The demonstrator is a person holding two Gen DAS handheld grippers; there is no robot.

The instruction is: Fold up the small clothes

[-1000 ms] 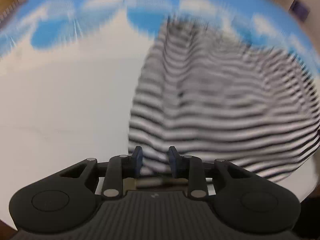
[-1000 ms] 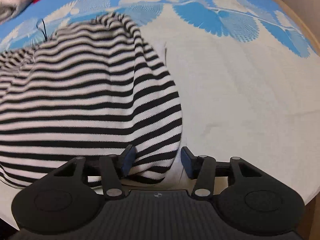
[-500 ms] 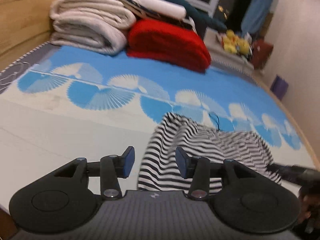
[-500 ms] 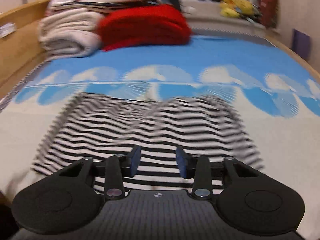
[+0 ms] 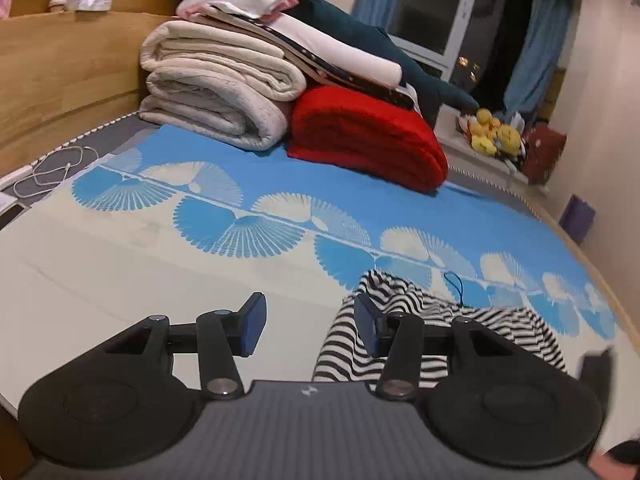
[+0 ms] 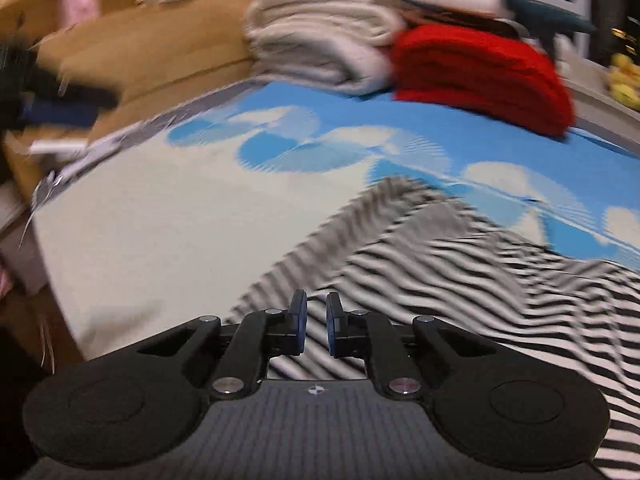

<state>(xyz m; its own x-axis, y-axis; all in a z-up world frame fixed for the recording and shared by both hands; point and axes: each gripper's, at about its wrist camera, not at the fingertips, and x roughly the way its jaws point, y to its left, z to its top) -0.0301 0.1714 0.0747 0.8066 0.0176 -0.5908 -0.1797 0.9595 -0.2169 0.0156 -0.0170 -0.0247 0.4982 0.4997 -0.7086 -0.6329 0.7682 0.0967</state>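
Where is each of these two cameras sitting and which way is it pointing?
Left wrist view: sits on the left gripper, looking along its spread fingers across the bed toward the stacked blankets and window; the striped top lies to the right, behind the right finger.
Right wrist view: sits on the right gripper, blurred, low over the striped top, fingers nearly together with a narrow gap, facing the wooden headboard.
Shared: striped top, bed, red blanket, pale blankets.

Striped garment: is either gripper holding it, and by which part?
Left gripper is open, holding nothing. Right gripper is nearly closed over the striped garment; motion blur hides any grip.
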